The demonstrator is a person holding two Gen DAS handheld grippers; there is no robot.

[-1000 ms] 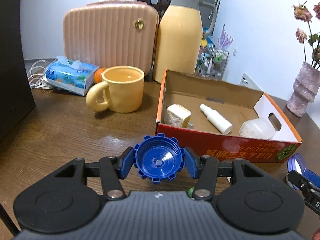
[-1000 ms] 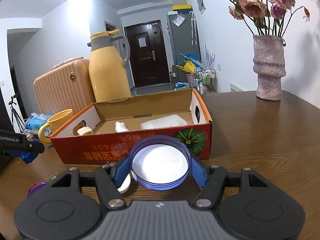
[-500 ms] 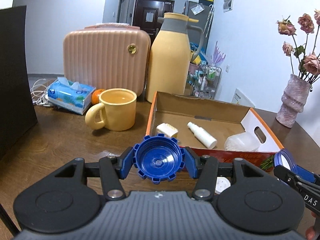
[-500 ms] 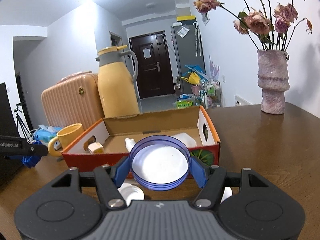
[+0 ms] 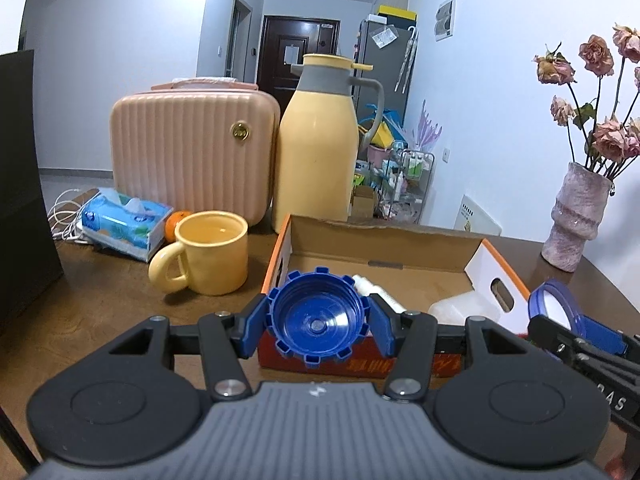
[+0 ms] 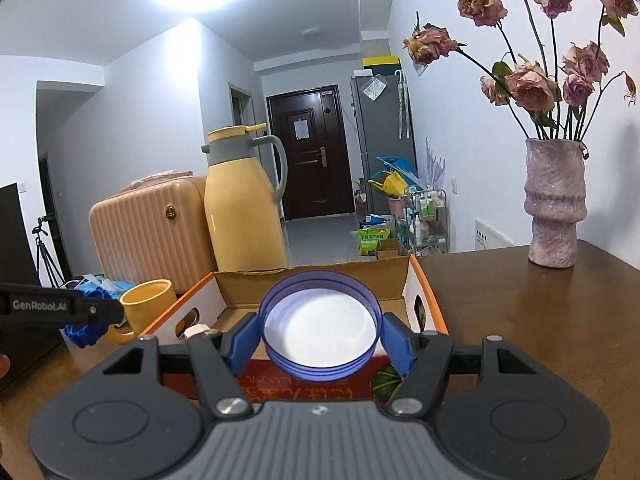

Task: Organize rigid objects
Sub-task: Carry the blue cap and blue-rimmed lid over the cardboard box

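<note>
Left wrist view: your left gripper (image 5: 318, 322) is clamped on a dark blue notched cap (image 5: 318, 322), its pads pressing both sides and its hollow side facing the camera. The cap hangs in front of the near wall of an orange cardboard box (image 5: 498, 264) that sits on the wooden table (image 5: 100, 304). Inside the box you can see a white spray bottle (image 5: 374, 289) and a pale translucent container (image 5: 460, 306). A yellow mug (image 5: 210, 252) stands just left of the box; behind it are a tissue pack (image 5: 126, 222), an orange (image 5: 176, 224), a pink case (image 5: 196, 152) and a yellow thermos jug (image 5: 318, 148). A vase of dried roses (image 5: 580, 216) stands at far right.

Right wrist view: your right gripper (image 6: 320, 334) grips a translucent blue lid (image 6: 320, 326) with a white inner face, held before the same box, above its near wall. Your left gripper enters from the left edge, near the mug.
</note>
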